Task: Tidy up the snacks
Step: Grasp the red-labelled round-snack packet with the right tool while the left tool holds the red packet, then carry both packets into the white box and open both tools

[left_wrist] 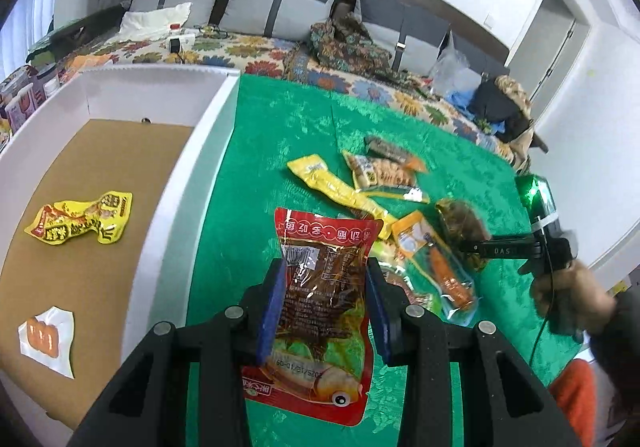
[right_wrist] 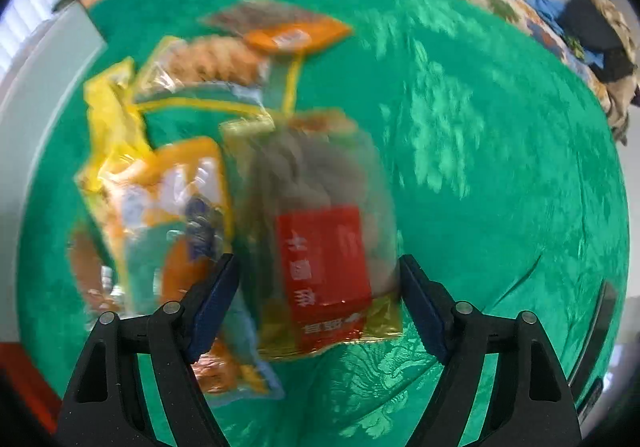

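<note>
White box (left_wrist: pixel 224 115) with two snack packets; left fingers (left_wrist: pixel 276 299) clenched on red pouch (left_wrist: pixel 320 287), right fingers (right_wrist: pixel 216 295) released.

We see a green cloth (left_wrist: pixel 288 135) with a shiny leaf pattern. The packet (left_wrist: pixel 324 287) in front of us is red with a brown window and a goldfish drawing. The box (left_wrist: pixel 224 115) has white walls and a brown floor; in it lie 1 yellow packet (left_wrist: pixel 82 219) with red print and 1 white packet (left_wrist: pixel 48 335) showing orange pieces. Our pads (left_wrist: pixel 270 311) are blue. The clear packet (right_wrist: pixel 320 231) wears a red label with gold edges. The sofa cover (left_wrist: pixel 224 49) carries multicoloured flowers.
</note>
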The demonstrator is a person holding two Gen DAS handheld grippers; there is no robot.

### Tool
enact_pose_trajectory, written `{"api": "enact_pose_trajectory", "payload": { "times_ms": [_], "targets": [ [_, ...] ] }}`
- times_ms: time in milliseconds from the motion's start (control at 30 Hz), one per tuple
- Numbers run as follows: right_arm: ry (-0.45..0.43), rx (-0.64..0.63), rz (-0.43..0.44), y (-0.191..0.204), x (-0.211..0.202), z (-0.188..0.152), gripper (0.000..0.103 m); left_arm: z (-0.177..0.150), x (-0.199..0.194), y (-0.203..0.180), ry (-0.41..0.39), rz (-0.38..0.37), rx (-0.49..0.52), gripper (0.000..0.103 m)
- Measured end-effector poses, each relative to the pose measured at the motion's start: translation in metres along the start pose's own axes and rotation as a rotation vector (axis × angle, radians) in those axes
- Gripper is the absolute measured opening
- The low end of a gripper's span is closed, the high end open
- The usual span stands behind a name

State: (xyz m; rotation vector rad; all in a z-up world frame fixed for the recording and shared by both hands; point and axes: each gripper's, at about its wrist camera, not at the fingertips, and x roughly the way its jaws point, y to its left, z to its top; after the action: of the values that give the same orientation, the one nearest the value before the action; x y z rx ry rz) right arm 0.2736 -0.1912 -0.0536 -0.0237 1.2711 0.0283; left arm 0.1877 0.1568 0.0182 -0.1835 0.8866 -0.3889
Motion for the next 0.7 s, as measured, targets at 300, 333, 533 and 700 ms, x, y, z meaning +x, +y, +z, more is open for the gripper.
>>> {"api": "enact_pose_trajectory", "payload": {
  "times_ms": [300,333,533,700],
  "targets": [
    [-0.222,0.182,0.276,-0.016,-0.098,-0.015,0.059,0.022,-0.047,0.028,-0.109,-0.141,-0.116,0.038],
    [-0.247,0.165,0.324,-0.001,-0.114,-0.012,0.059,0.025,-0.055,0.034,-0.123,-0.149,-0.129,0.038],
    [-0.333,-0.027,0.621,0.141,-0.19,0.006,0.059,0.035,-0.1,0.088,-0.18,-0.034,-0.154,0.038],
    [-0.32,-0.179,0.717,0.272,-0.195,0.017,0.061,0.025,-0.11,0.146,-0.127,0.214,-0.155,0.047]
  ]
}}
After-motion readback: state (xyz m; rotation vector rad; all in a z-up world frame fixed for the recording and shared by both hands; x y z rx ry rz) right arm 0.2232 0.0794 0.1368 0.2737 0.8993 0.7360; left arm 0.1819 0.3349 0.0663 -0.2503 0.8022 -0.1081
